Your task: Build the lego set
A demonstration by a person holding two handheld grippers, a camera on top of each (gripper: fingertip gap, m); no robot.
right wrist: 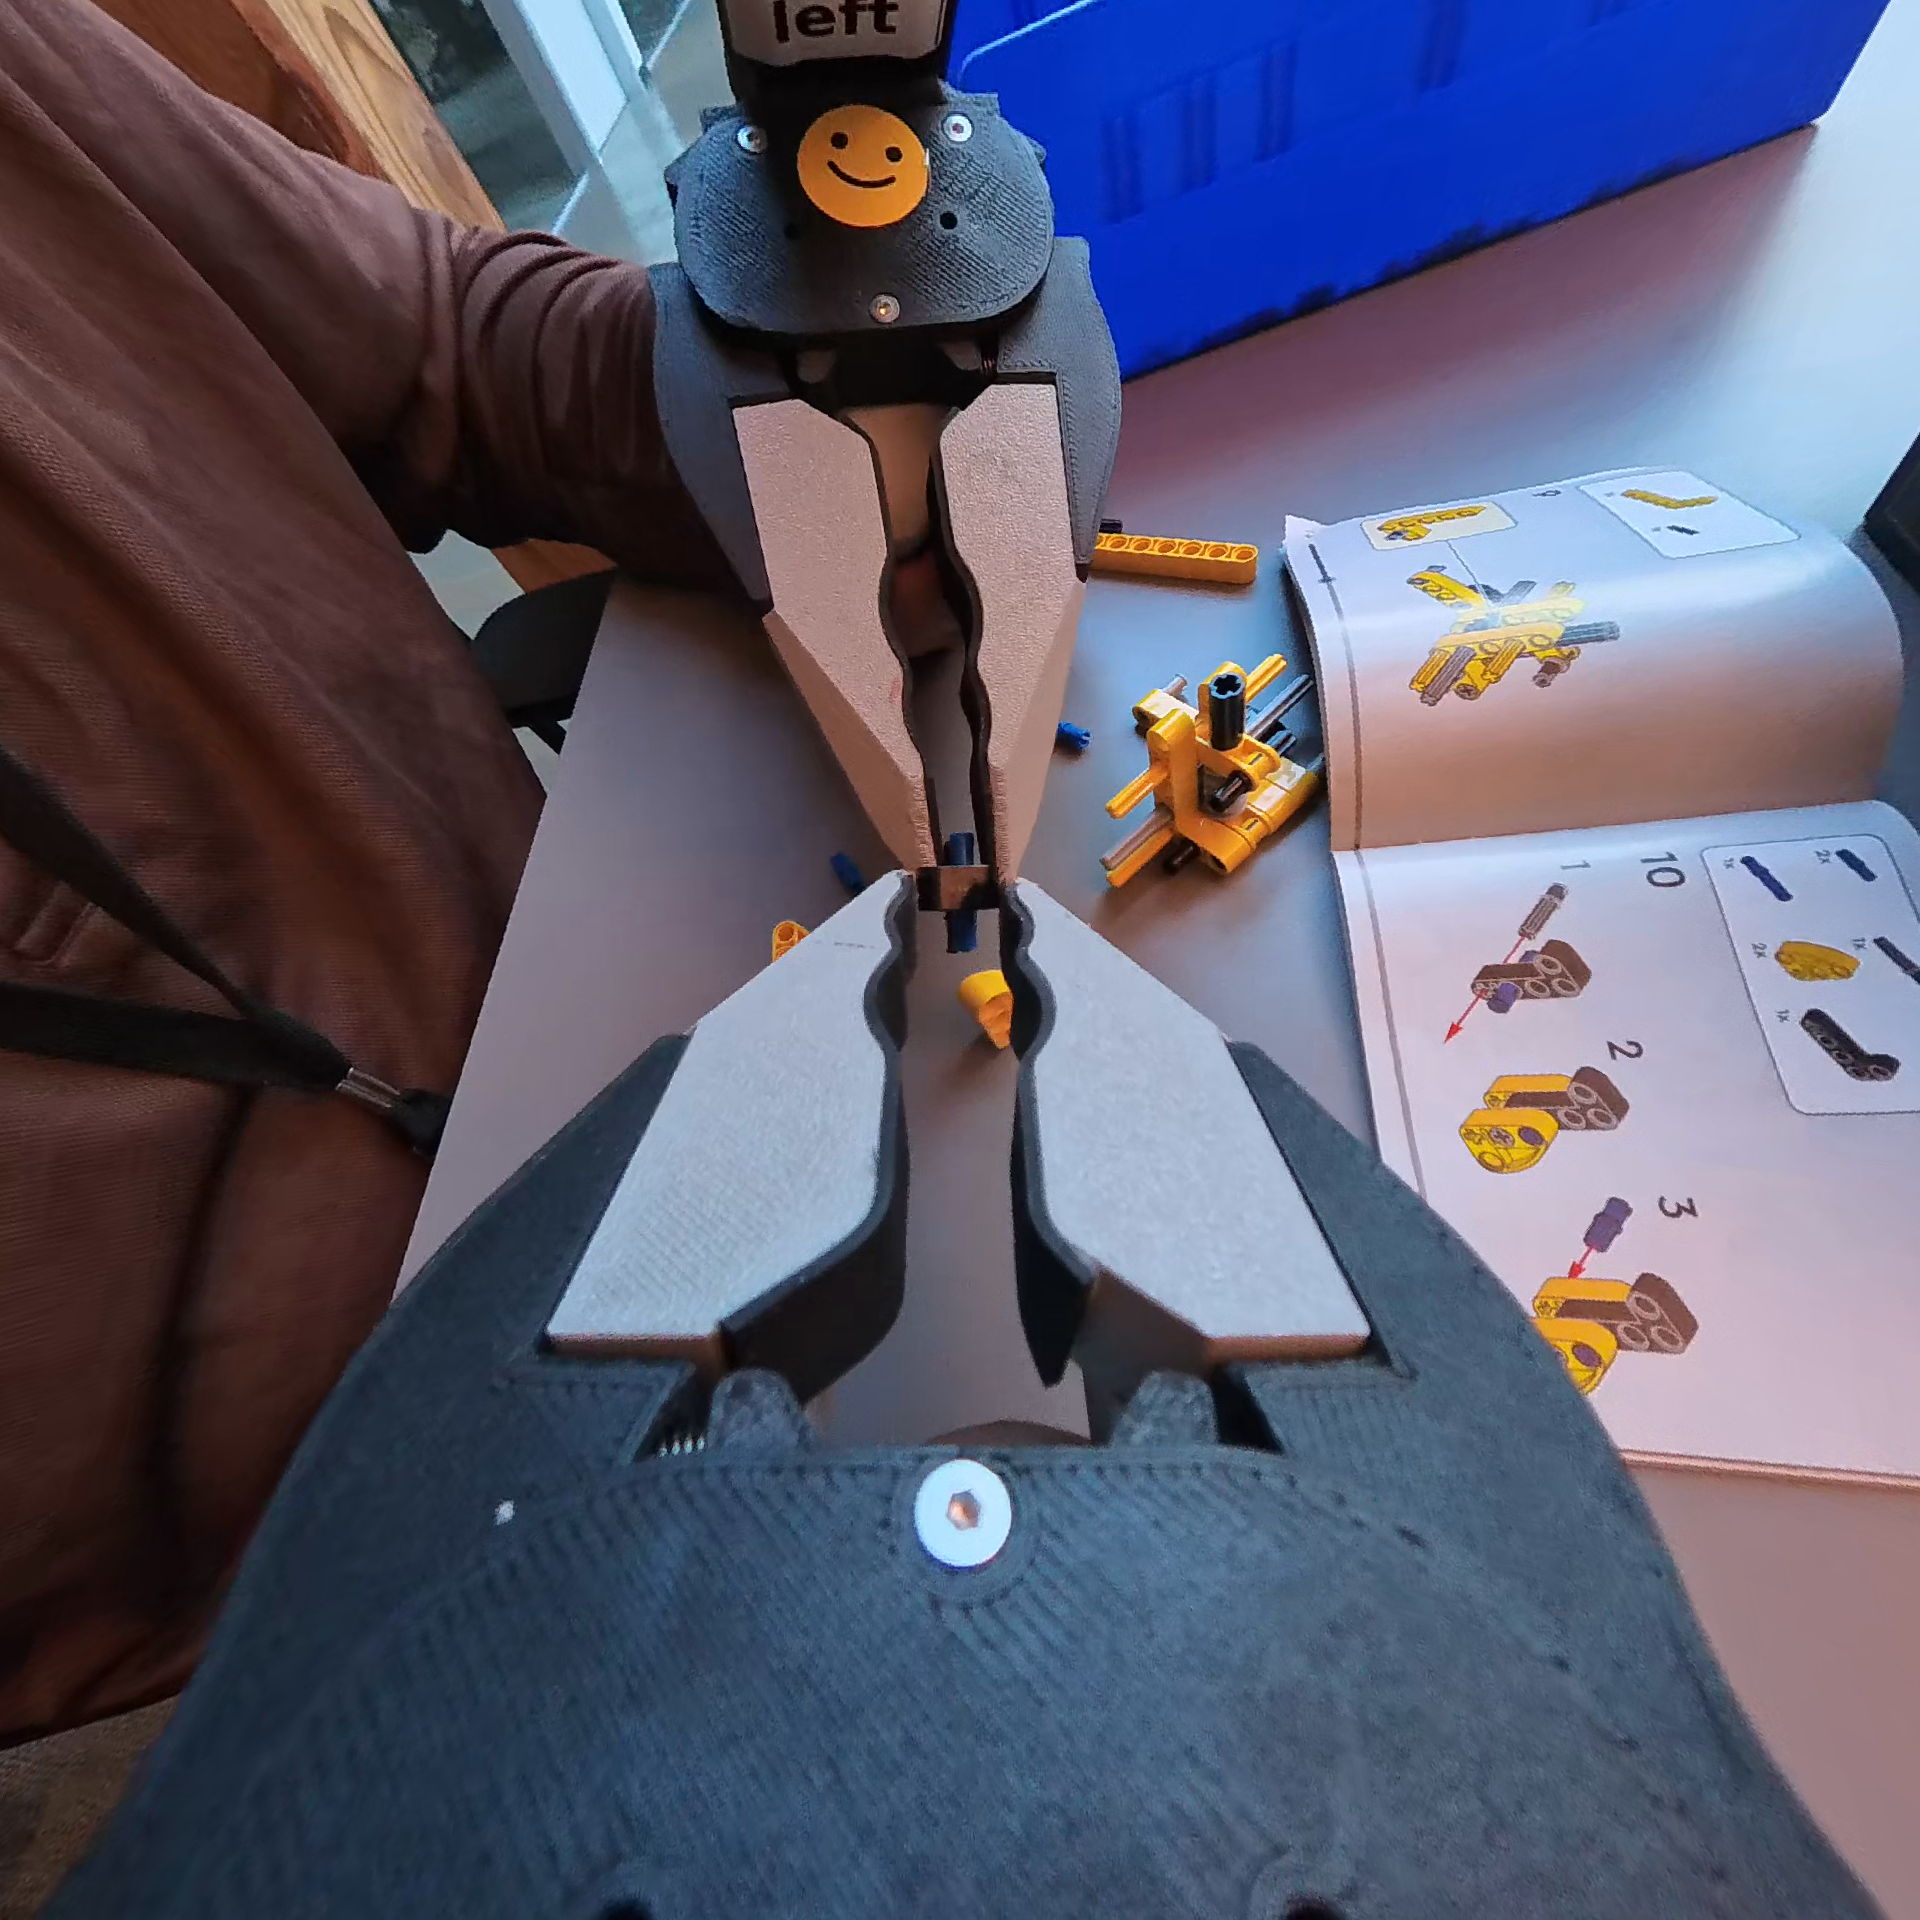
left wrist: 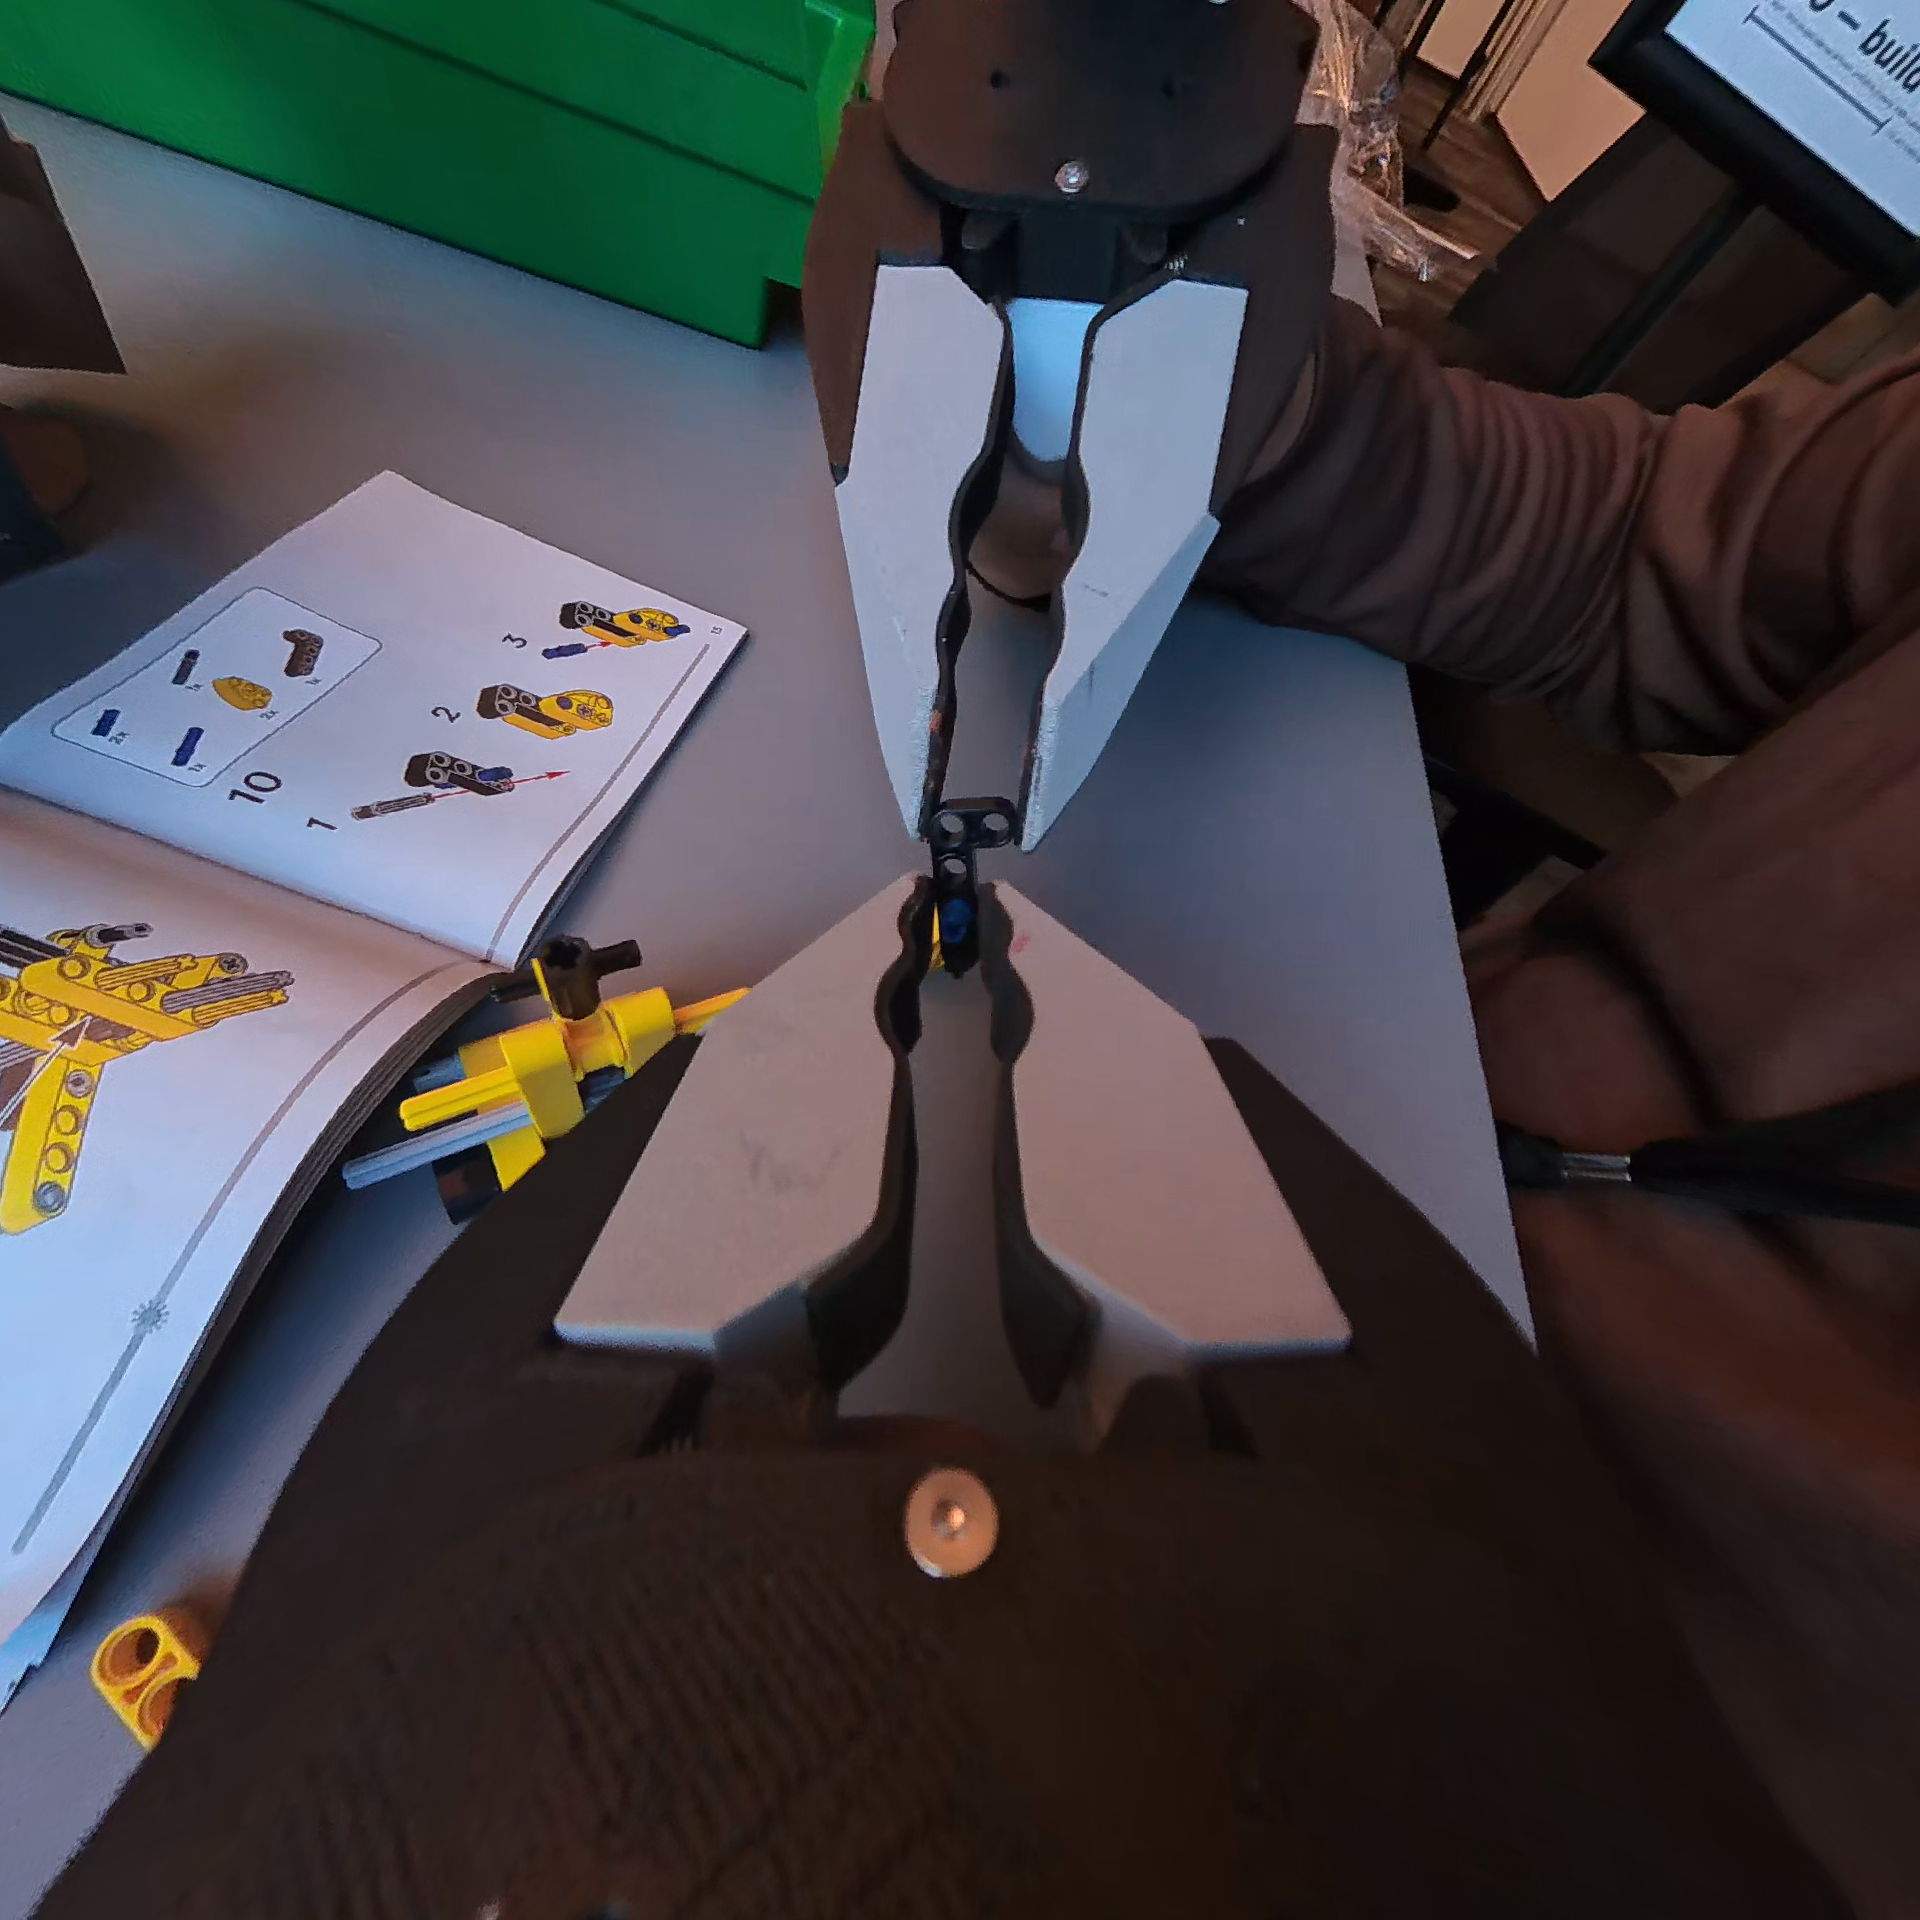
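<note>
A black L-shaped beam (left wrist: pixel 971 826) with a blue pin (left wrist: pixel 956 920) in its leg is held in the air between both grippers. My left gripper (left wrist: pixel 956 888) is shut on the beam's leg. My right gripper (left wrist: pixel 971 831) comes from the far side and is shut on the short arm. In the right wrist view the right gripper (right wrist: pixel 961 888) grips the beam (right wrist: pixel 951 883), the pin (right wrist: pixel 961 930) pokes out below it, and the left gripper (right wrist: pixel 961 836) meets it tip to tip. A yellow sub-assembly (left wrist: pixel 540 1070) (right wrist: pixel 1210 769) lies on the table.
An open instruction booklet (left wrist: pixel 364 707) (right wrist: pixel 1621 1039) lies beside the assembly. Loose parts on the grey table (right wrist: pixel 675 779): a yellow connector (right wrist: pixel 987 1003), a long yellow beam (right wrist: pixel 1174 556), blue pins (right wrist: pixel 1072 736), a yellow piece (left wrist: pixel 140 1662). A green bin (left wrist: pixel 468 135) and a blue bin (right wrist: pixel 1403 135) stand behind. My left and right fingertips are right by each other. Both grippers' tips are roughly 15 cm from the yellow piece (left wrist: pixel 140 1662). Seen from the right wrist view (right wrist: pixel 1240 554) as well.
</note>
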